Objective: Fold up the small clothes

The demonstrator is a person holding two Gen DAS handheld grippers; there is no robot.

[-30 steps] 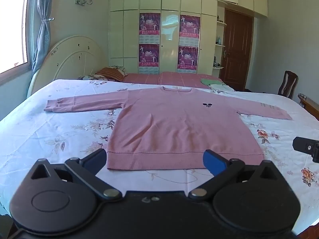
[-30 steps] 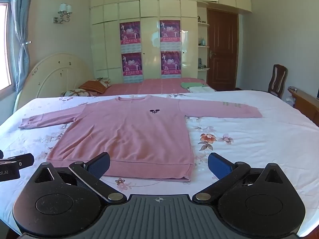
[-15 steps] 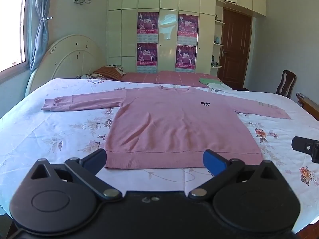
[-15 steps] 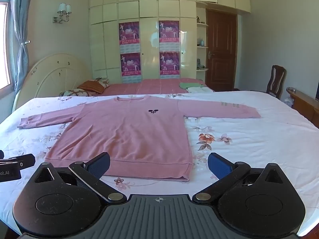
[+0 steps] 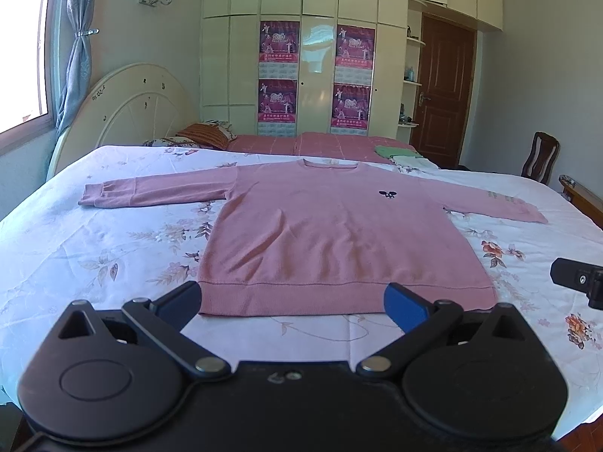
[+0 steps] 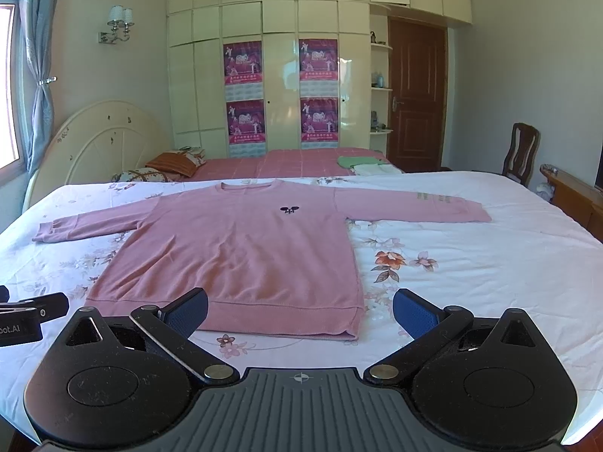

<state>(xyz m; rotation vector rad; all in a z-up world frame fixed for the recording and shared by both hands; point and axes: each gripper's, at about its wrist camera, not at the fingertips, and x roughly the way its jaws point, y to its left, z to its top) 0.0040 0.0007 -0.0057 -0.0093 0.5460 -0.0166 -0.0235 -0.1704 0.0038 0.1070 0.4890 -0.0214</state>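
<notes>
1. The left hand-held gripper (image 5: 292, 299) and right hand-held gripper (image 6: 299, 310) are hovering with fingers spread apart, gripping nothing.
2. Pinching only the top layer of the hem could be leaving the fold crooked.
3. The pink sweater (image 5: 331, 233) is lying flat on the bed (image 5: 94, 248), sleeves outstretched.

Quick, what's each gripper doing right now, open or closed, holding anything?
Left gripper: open, holding nothing, poised at the hem of the pink sweater.
Right gripper: open, holding nothing, at the sweater's near right corner.
</notes>
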